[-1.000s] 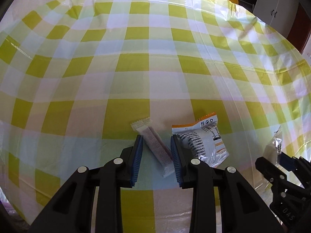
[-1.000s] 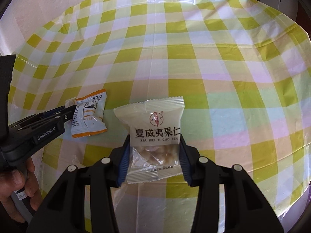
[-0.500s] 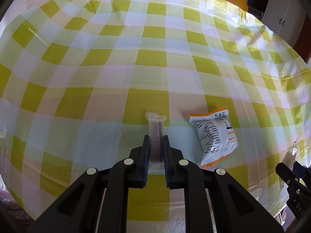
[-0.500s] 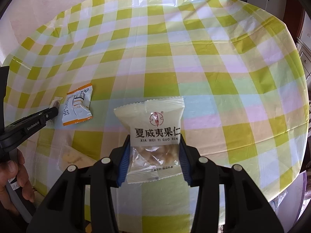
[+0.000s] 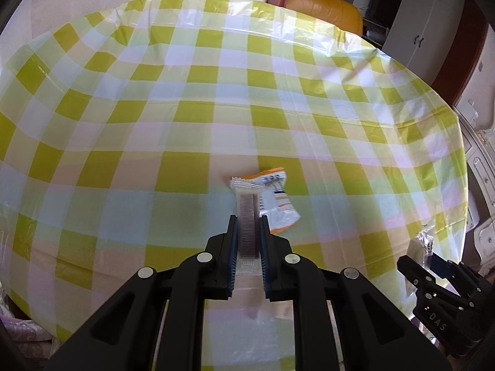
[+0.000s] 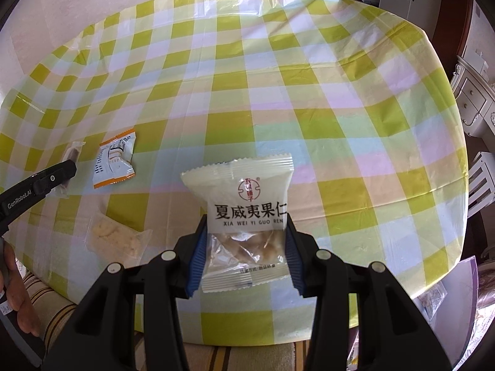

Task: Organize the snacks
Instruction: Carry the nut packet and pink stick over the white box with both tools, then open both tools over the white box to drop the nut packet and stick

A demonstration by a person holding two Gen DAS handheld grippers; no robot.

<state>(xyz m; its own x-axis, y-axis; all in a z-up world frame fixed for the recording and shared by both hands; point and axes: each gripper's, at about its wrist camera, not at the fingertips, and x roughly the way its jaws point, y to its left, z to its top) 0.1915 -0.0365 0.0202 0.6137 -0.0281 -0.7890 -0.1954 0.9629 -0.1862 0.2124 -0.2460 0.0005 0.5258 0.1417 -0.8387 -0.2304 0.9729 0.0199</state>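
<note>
In the left wrist view my left gripper [image 5: 248, 221] is shut on a slim clear-wrapped brown snack bar [image 5: 247, 210], held off the checked tablecloth [image 5: 185, 108]. Behind the bar an orange-and-white packet [image 5: 280, 207] lies flat on the cloth. In the right wrist view my right gripper [image 6: 246, 227] is shut on a white nut packet [image 6: 241, 185] with black lettering, held above the table. The left gripper [image 6: 66, 170] shows at that view's left edge with the bar [image 6: 73, 153], beside the orange-and-white packet [image 6: 114, 160]. A clear packet of pale crumbly snack [image 6: 114, 238] lies near the front edge.
An orange chair [image 5: 324, 9] stands behind the table's far edge, with white cabinets [image 5: 411, 37] to its right. A white dresser [image 6: 473, 99] is at the right. More clear bags [image 6: 433, 303] lie below the table's right corner. A person's hand [image 6: 15, 303] holds the left tool.
My left gripper shut on the slim bar and lifted it off the cloth, pulling back. The right gripper rose and drew back too, still holding the nut packet.
</note>
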